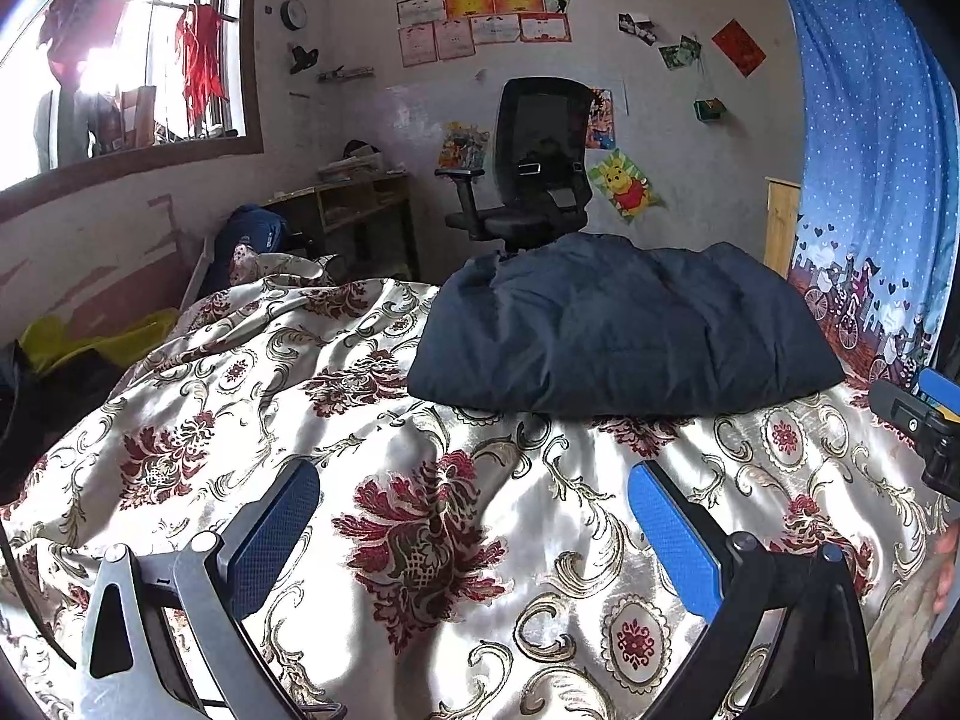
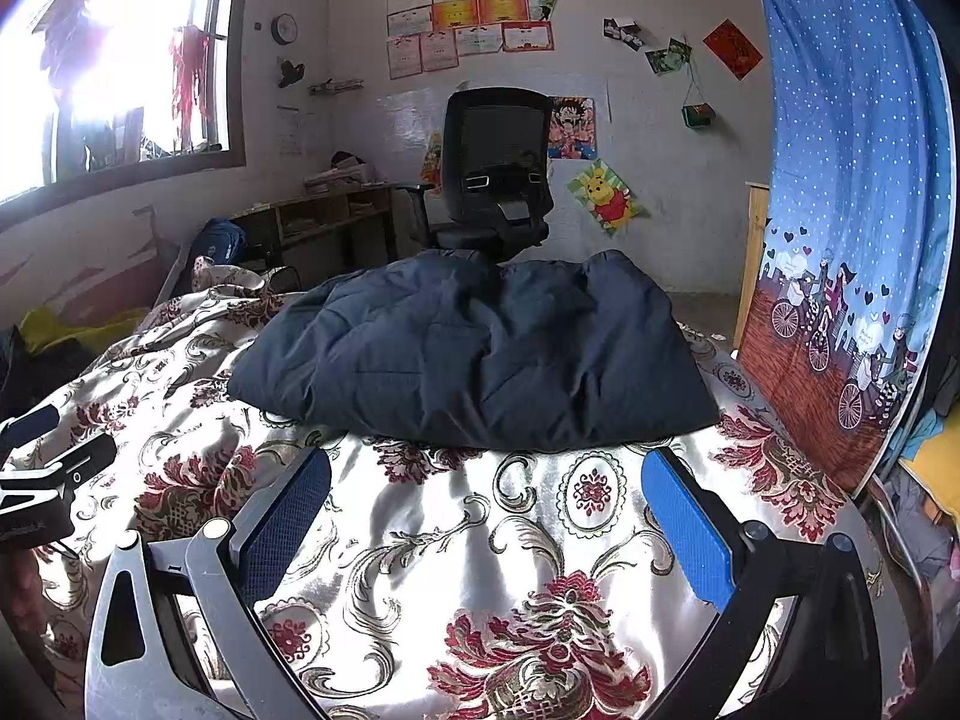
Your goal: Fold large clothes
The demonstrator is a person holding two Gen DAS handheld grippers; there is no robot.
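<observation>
- Where the bed ran toward its far end, I saw the dark navy padded garment (image 1: 624, 330) lying in a rumpled, roughly folded heap on the bedspread (image 1: 420, 516), its near edge resting flat on the cloth; from the right wrist it sat dead ahead (image 2: 474, 354), from the left wrist ahead and to the right.
- My left gripper (image 1: 474, 540) hung just above the bedspread, short of the garment, its blue pads spread wide with nothing between them.
- My right gripper (image 2: 486, 528) was likewise spread and empty, its tips near the garment's front edge but apart from it.
- Each gripper showed in the other's view: the right one at the right margin of the left camera, the left one at the left margin of the right camera.
- The bedspread was a shiny cream satin with dark red flowers and gold scrolls, wrinkled and bunched toward the left side, with sunlight striping it.
- Beyond the bed's end a black office chair (image 2: 498, 174) stood facing away, beside a low wooden desk (image 2: 324, 216) with papers piled on top.
- A blue backpack (image 1: 252, 234) leaned near the desk.
- The wall behind carried certificates (image 1: 486, 12), a round clock (image 1: 294, 14) and cartoon posters.
- A bright window (image 1: 120, 60) filled the upper left.
- A blue dotted curtain (image 2: 852, 180) hung at the right, close to the bed's edge.
- Something yellow (image 1: 102, 342) lay off the bed's left side; I could not tell what.
</observation>
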